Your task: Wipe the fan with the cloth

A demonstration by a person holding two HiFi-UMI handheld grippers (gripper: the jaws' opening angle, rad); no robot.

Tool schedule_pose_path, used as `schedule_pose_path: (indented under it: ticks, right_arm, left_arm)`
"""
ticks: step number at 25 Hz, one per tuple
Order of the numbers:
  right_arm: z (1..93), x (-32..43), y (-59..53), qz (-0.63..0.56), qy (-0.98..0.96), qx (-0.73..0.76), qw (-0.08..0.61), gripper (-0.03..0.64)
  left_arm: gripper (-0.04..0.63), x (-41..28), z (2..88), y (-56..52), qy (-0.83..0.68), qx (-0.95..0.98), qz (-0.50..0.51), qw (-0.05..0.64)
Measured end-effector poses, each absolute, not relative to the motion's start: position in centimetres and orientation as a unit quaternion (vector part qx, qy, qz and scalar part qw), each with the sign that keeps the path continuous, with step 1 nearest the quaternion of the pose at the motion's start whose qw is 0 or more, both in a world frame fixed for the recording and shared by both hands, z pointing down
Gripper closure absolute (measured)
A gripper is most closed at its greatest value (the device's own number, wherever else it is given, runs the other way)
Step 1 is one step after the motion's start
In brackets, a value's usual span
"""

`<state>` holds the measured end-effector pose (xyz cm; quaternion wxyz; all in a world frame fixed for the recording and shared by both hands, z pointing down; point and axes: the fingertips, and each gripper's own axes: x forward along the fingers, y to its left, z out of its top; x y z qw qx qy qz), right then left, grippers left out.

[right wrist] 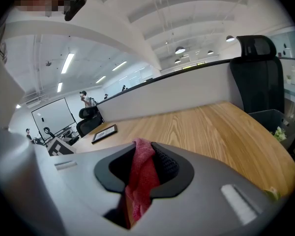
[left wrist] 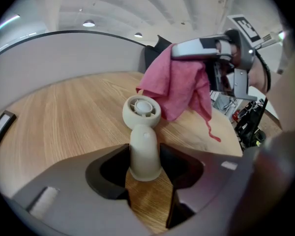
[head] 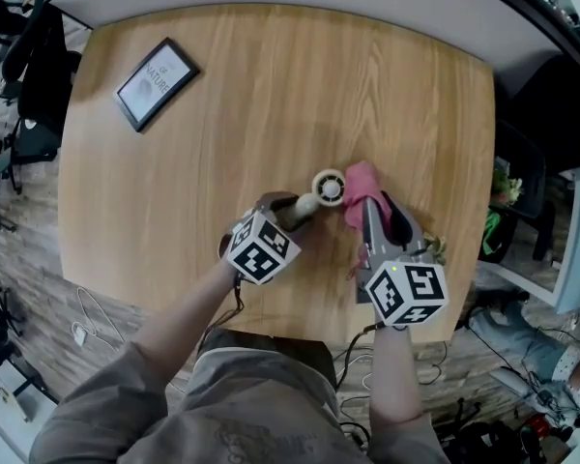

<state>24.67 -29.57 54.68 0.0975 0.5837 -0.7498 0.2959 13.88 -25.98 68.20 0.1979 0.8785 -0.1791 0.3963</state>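
A small cream fan stands on the wooden table; its round head faces away on a rounded stem. My left gripper is shut on that stem, its jaws pressed against both sides. In the head view it sits at lower left of the fan. My right gripper is shut on a pink cloth. The cloth hangs just right of the fan head, close to it, draped from the right gripper.
A black-framed picture lies flat at the table's far left. A black office chair stands beyond the table's right edge. A low grey partition runs behind the table.
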Motion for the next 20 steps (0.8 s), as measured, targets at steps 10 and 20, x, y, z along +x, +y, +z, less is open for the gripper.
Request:
schedule_pose_path:
  ticks: [10,20]
  right_arm:
    - [61.3,18.8,-31.0,0.339,-0.771,0.513,0.165,0.545]
    - [62.1,12.8,-28.8,0.37,-0.823,0.365,0.229,0.546]
  left_arm:
    - [0.4,13.8,68.2,-25.7,-0.139,0.894,0.393,0.168]
    - [0.399,13.7,68.0,-25.8,-0.136,0.897,0.378,0.184]
